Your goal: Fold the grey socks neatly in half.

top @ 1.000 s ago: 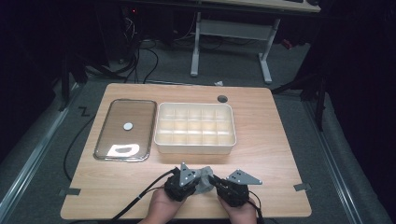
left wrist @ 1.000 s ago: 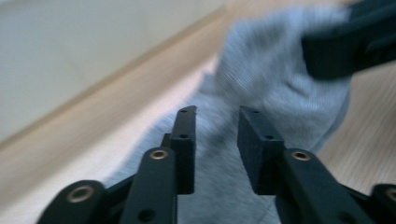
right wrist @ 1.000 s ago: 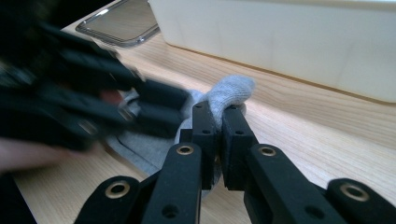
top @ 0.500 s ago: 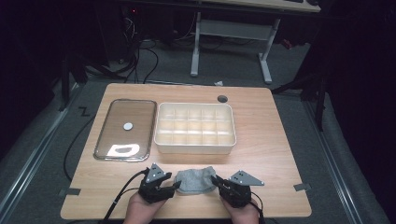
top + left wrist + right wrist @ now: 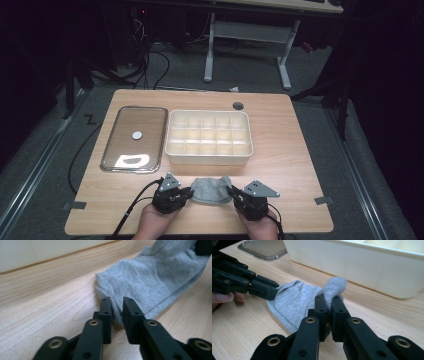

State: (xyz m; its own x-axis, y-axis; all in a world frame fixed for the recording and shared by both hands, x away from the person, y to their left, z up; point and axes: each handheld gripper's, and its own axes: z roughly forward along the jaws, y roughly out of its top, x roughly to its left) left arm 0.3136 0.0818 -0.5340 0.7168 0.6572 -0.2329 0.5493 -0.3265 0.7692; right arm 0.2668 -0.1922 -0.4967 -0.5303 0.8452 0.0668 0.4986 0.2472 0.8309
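the left gripper (image 5: 186, 196) sits at about 7 o'clock on the table (image 5: 295, 150), and it has slid out to the left since a second ago, when both grippers were bunched close together near the front edge. its jaws have just been closing, and now they pinch the near edge of the grey sock (image 5: 160, 275), with a fold of cloth between the black pads. the sock (image 5: 211, 190) lies at 6 o'clock on the table, just in front of the white tray (image 5: 207, 159), stretched out flat between the two tools, where before it was hidden under them. the right gripper (image 5: 232, 194), at about 5 o'clock, is clamped tight on the other end of the sock (image 5: 294, 302), a bunched bit poking up above its jaws. so it looks like the sock is being pulled open and smoothed, maybe to fold it or put it in the tray. the clear lid (image 5: 134, 139) lies at 9 o'clock, left of the tray. there are no words or labels to read anywhere.
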